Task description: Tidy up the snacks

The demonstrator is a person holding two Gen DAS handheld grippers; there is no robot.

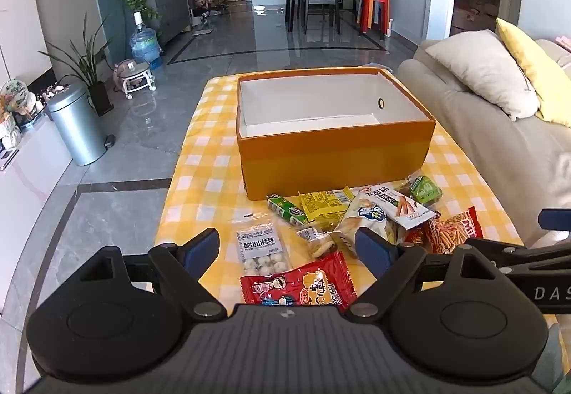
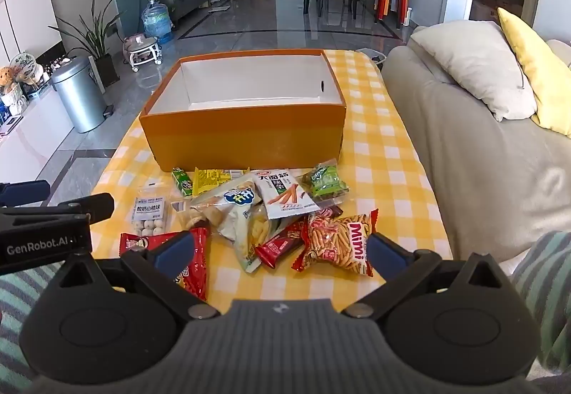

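Big orange box [image 2: 246, 140] empty at the counter's [image 2: 389, 158] far end. Snack packs [image 2: 271, 215] piled just in front, near the close edge. Left gripper [image 1: 287, 251] and right gripper [image 2: 280, 251] above them, fingers [image 2: 175, 247] wide, holding nothing.

I am holding my left gripper [image 1: 287, 253] tilted downward, its jaws standing spread as wide as they go, with nothing pressing against either blue pad. I am holding my right gripper [image 2: 280, 247] at much the same downward tilt, its jaws likewise standing fully apart and gripping nothing. The two are hanging side by side: the right gripper's black linkage is showing at the right edge of my left wrist view, and the left gripper's linkage is showing at the left edge of my right wrist view. They are close together but not touching.
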